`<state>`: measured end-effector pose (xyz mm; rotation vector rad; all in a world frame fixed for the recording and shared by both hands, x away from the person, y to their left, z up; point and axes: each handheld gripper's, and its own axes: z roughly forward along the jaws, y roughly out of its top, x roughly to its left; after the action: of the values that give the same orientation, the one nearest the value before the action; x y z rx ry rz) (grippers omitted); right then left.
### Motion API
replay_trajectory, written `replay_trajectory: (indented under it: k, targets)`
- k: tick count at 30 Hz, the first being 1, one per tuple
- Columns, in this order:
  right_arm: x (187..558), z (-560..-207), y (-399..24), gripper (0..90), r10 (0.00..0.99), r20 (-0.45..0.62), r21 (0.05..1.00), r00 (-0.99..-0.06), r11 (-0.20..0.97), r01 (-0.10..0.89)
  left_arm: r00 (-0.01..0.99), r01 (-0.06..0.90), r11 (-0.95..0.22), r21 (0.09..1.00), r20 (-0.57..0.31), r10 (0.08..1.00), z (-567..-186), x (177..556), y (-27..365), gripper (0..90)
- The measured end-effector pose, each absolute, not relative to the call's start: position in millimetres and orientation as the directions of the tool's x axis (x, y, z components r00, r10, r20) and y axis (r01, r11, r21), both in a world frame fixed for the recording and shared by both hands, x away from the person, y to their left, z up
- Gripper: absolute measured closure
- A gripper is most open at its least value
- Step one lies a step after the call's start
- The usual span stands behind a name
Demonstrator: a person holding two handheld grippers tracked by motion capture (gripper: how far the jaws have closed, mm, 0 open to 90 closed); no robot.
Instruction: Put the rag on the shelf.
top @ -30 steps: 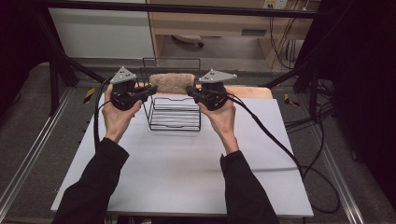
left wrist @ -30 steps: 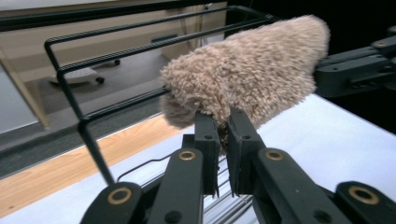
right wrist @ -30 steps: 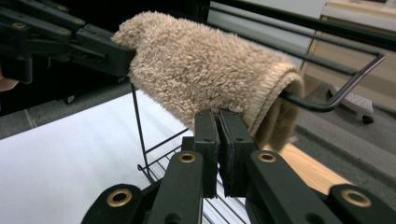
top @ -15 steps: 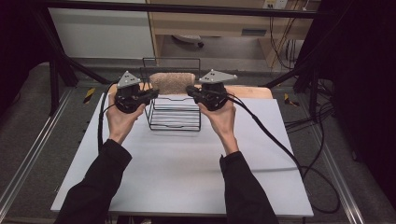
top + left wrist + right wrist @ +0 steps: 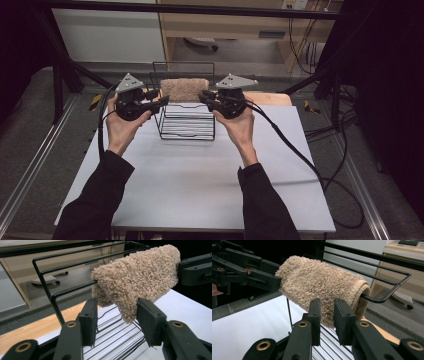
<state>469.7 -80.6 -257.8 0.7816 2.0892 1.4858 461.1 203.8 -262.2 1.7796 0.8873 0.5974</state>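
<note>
Tan towel [image 5: 184, 89] draped over wire rack [image 5: 186, 131] (both tongs just opening, released).

From above, the beige towel [image 5: 184, 89] on the wire rack [image 5: 186, 122] is flanked by the left gripper [image 5: 161, 101] and the right gripper [image 5: 202, 97], whose bodies cover its two ends, so whether the pads touch it can't be told there. The person's sleeves [image 5: 95, 200] run off the bottom edge. In the left gripper view the rack's base is cut off below, behind the jaws. In the right gripper view the towel's lower hem disappears behind the jaws.
</note>
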Motion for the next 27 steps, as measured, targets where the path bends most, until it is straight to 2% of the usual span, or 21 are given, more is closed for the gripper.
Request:
replay_trajectory:
  k: [7,16,18,27]
  targets:
    - [464,-253,-85,66.8,0.677,-0.027,0.952,-0.735,0.241,0.188,0.607,0.301,-0.224,0.927,-0.005,0.794,-262,457,207,40.5]
    - [455,-257,-96,43.7,0.68,0.0,0.95,-0.734,0.229,0.213,0.622,0.339,-0.256,0.905,-0.012,0.783,-275,448,213,27.3]
    - [452,-261,-102,35.4,0.68,0.012,0.946,-0.733,0.229,0.229,0.628,0.345,-0.256,0.903,-0.019,0.778,-281,445,214,24.2]
    - [444,-273,-128,19.5,0.688,0.042,0.94,-0.725,0.218,0.261,0.639,0.38,-0.273,0.884,-0.038,0.768,-307,431,218,15.8]
